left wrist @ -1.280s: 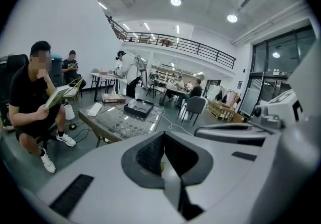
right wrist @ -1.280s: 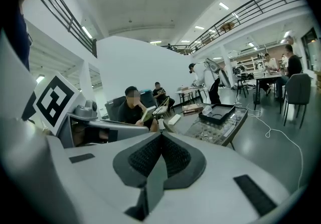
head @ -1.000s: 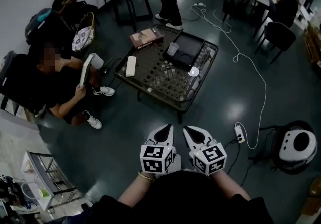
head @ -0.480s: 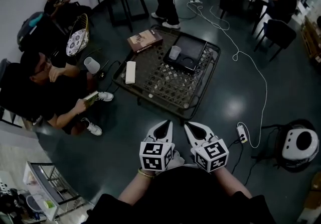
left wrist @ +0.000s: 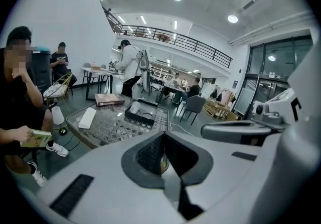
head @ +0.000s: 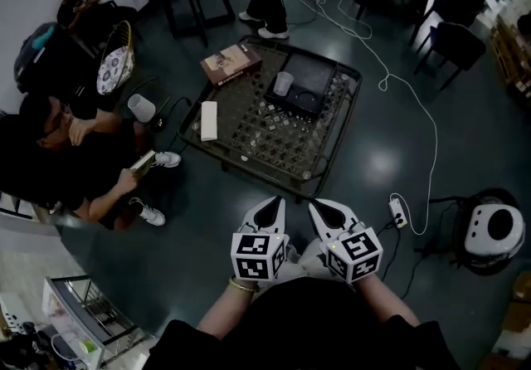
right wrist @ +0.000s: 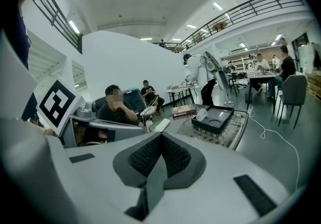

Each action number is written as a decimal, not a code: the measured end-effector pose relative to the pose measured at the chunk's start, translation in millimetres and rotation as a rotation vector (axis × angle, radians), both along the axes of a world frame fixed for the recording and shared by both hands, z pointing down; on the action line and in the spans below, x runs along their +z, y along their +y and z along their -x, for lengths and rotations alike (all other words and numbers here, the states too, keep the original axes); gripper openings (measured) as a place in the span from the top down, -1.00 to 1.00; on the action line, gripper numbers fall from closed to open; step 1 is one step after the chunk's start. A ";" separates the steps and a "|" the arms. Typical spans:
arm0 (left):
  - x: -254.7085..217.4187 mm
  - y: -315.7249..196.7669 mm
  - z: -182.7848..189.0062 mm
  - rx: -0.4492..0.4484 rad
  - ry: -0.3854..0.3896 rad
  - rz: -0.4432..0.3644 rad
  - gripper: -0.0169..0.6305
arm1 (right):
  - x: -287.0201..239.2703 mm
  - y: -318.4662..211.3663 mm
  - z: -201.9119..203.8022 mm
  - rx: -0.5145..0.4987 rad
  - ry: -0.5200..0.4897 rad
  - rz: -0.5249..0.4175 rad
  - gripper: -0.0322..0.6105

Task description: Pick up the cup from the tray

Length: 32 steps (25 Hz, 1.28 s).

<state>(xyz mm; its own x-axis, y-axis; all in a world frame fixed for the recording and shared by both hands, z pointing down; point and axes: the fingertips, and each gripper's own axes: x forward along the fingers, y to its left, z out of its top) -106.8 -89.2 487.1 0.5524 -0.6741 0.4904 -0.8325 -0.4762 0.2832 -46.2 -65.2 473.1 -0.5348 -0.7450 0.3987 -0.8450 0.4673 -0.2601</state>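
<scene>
A translucent cup (head: pixel 284 83) stands at the near left corner of a black tray (head: pixel 315 70) on a low glass-topped table (head: pixel 249 153). Both grippers hang low in the head view, well short of the table. My left gripper (head: pixel 272 206) and right gripper (head: pixel 322 209) are side by side, each shut with nothing between the pads. The left gripper view shows its jaws (left wrist: pixel 162 136) closed, with the cup (left wrist: pixel 135 107) and tray (left wrist: pixel 140 118) far ahead. In the right gripper view the jaws (right wrist: pixel 160 135) are closed too, and the cup (right wrist: pixel 201 114) and tray (right wrist: pixel 206 126) lie ahead to the right.
On the table also lie a brown box (head: pixel 230 63) and a white block (head: pixel 208 120). A person (head: pixel 75 153) sits left of it with a book, and another stands beyond it. A power strip (head: pixel 397 212) with a long cable and a round white device (head: pixel 489 231) are on the floor at right.
The table and tray have drifted slightly up and left in the head view. The seated person has lowered the book. Both grippers stay shut and side by side.
</scene>
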 end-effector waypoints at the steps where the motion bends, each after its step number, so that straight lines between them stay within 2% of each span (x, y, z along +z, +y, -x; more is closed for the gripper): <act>1: 1.6 -1.1 -0.7 0.001 0.001 0.006 0.91 | 0.1 -0.4 -0.8 0.002 -0.001 0.003 0.87; 10: 17.0 -28.7 -13.3 -0.005 -0.020 0.026 0.91 | 12.9 -28.2 -18.8 0.015 -0.026 0.023 0.87; 20: 27.2 -99.2 -34.5 -0.044 -0.032 0.053 0.91 | 14.4 -112.2 -37.8 -0.036 -0.030 0.022 0.87; 32: 43.3 -177.5 -59.2 -0.086 -0.080 0.110 0.91 | 27.7 -192.4 -64.0 -0.089 -0.037 0.084 0.87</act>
